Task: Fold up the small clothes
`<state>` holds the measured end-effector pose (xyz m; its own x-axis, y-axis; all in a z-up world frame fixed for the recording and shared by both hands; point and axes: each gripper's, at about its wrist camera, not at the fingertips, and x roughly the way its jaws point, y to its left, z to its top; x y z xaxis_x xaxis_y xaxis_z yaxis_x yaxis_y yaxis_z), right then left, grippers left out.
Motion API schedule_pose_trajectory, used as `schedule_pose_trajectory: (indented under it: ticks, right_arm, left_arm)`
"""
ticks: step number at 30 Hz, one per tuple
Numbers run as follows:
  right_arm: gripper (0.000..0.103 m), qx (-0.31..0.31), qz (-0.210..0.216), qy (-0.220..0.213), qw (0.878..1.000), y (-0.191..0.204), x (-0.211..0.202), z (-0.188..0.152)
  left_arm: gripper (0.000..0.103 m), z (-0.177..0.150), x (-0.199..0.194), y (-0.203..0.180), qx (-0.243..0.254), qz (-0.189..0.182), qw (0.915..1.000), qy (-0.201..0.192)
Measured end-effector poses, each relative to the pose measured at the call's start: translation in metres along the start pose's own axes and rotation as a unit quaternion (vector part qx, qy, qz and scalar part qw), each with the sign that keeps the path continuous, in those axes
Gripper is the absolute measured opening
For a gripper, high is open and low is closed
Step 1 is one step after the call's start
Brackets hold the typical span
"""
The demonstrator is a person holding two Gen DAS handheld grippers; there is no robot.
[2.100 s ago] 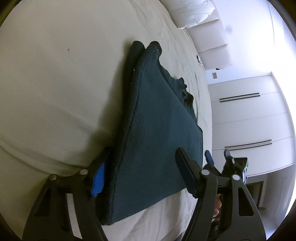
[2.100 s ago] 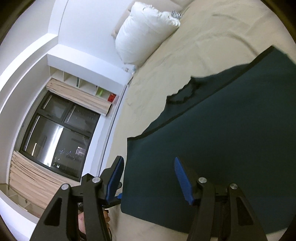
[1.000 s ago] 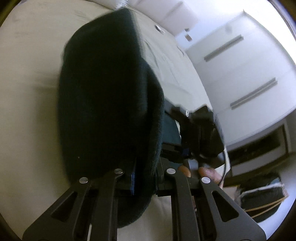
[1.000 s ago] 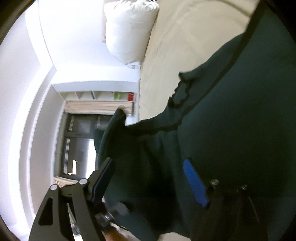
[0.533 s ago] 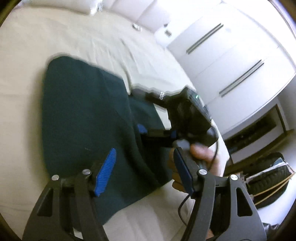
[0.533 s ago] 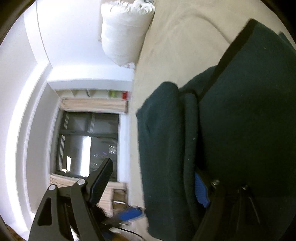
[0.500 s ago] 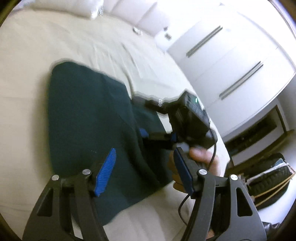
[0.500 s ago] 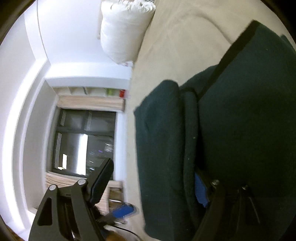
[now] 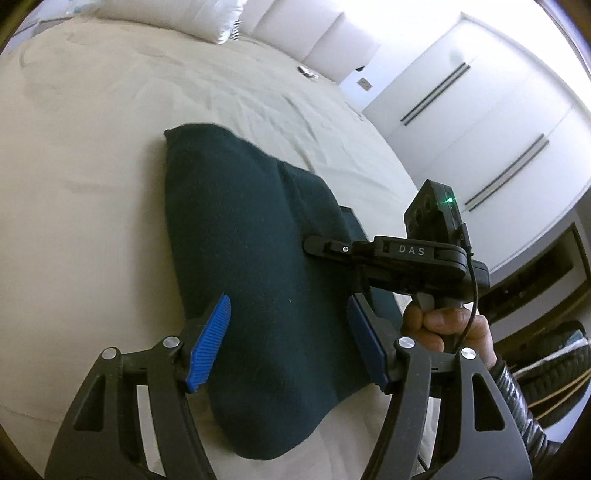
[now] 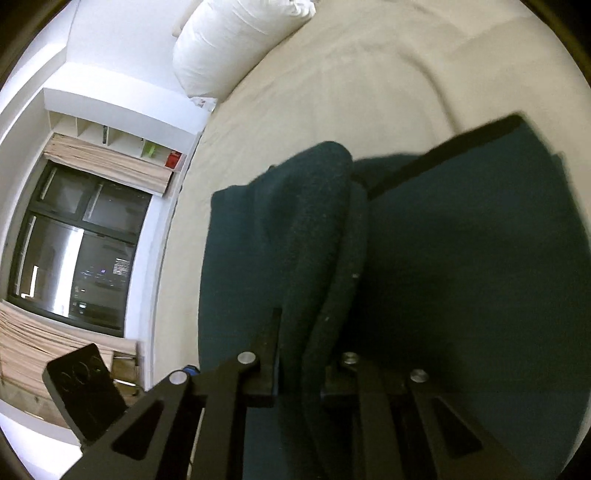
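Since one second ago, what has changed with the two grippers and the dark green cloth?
The left gripper let go of the cloth and now stands open over it. The right gripper is closing on a raised fold. The cloth stays on the bed.

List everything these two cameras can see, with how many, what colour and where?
garment: one, dark teal, folded on the bed
bed sheet: one, cream, under the garment
pillow: one, white, at the bed's head
wardrobe: one, white, beside the bed
window: one, dark, by the far wall
left tongs: one, black with blue pads, open over the garment
right tongs: one, black, closing on a garment fold
hand: one, gripping the right tongs' handle
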<state>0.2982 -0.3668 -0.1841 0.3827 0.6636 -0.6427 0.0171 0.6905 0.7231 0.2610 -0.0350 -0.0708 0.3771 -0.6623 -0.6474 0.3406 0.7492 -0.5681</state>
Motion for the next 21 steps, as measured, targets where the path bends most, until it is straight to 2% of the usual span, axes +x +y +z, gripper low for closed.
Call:
schedule_pose_trajectory:
  ticks: [9,14,21]
  right_arm:
    - [0.015,-0.005,-0.033,-0.016,0.999,-0.028,-0.042,0.005]
    - [0.015,-0.007,-0.055,-0.015,0.998,-0.039,-0.057,0.008]
    - [0.015,0.003,-0.063,-0.012,0.998,-0.057,-0.058,0.012]
  left_arm:
    - [0.064,-0.007,0.04,-0.029,0.041,0.007,0.999,0.014]
    - [0.064,-0.009,0.046,-0.038,0.062,0.009,0.9978,0.022]
    - [0.064,-0.011,0.055,-0.04,0.078,0.012,0.9964,0.03]
